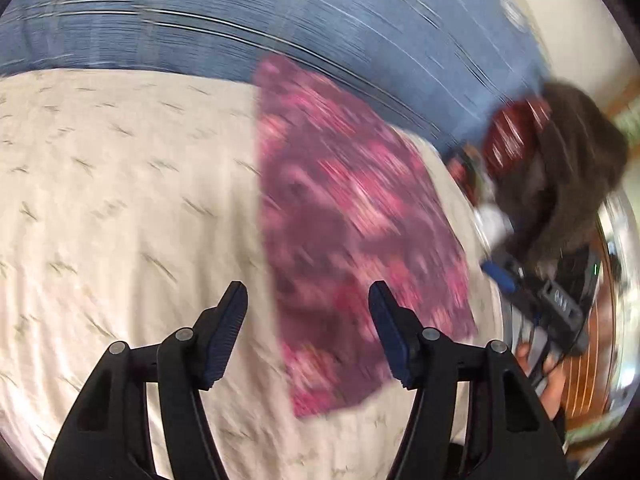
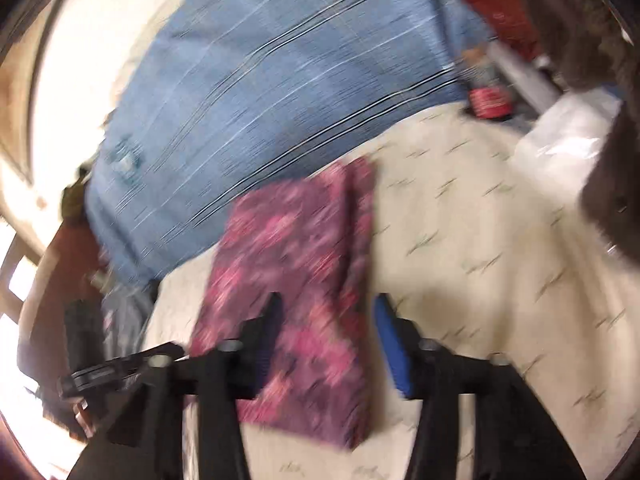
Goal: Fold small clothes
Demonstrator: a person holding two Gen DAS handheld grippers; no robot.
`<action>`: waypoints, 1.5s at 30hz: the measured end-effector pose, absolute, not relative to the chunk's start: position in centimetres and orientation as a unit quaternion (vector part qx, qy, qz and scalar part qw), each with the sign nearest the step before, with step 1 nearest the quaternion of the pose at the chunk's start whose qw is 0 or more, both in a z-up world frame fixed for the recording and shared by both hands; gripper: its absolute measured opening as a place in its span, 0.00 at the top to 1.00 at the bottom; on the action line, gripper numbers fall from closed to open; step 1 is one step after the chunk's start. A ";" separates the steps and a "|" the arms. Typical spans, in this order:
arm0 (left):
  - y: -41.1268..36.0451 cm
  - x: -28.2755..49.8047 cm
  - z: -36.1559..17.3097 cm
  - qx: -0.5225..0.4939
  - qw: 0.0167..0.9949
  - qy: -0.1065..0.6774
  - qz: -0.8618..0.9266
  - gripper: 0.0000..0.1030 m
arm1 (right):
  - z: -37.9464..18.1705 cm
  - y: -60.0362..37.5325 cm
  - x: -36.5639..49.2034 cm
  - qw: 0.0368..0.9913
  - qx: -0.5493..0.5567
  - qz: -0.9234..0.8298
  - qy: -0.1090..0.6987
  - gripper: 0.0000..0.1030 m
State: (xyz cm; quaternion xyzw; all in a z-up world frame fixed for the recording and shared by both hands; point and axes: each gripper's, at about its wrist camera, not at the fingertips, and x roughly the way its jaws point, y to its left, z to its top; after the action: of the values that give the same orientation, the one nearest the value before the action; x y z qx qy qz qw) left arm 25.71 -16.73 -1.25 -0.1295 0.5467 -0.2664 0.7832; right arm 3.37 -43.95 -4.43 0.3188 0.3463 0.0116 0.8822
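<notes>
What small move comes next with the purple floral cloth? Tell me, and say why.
Probably lift both grippers clear and go for another garment. The purple floral cloth already lies flat as a folded rectangle on the cream bedspread, and the left gripper and right gripper both stand open with nothing gripped.

Clutter [image 2: 490,92] blocks bed's [image 2: 480,240] far edge; middle free.

Both grippers same build: left gripper [image 1: 308,292] and right gripper [image 2: 326,304] have black plastic linkage arms, round silver pivot pins at the joints, triangular cut-outs lower down. Finger pads [image 1: 224,332] ribbed, dark blue; right gripper's pad [image 2: 394,348] brighter blue. Frames motion-blurred, no markings legible.
</notes>
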 end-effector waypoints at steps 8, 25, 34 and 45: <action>-18.7 32.1 -4.0 -0.182 0.738 0.604 -0.241 0.39 | -7.4 -45.6 10.3 0.852 0.370 -0.017 0.370 0.48; -23.6 33.1 -4.5 -0.141 0.763 0.582 -0.244 0.27 | -9.0 -43.5 13.8 0.845 0.332 0.152 0.391 0.47; -22.7 31.7 -3.0 -0.129 0.790 0.551 -0.236 0.75 | -6.9 -40.9 13.0 0.888 0.251 0.096 0.372 0.79; -20.3 29.7 -1.0 -0.140 0.788 0.550 -0.238 0.77 | -4.1 -38.1 11.3 0.899 0.215 0.066 0.376 0.80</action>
State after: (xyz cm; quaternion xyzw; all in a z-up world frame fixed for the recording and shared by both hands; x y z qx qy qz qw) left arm 29.70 -20.31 -1.05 -0.1395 0.5501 -0.2382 0.7882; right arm 11.30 -38.11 -4.09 0.2152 0.3756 0.0664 0.8990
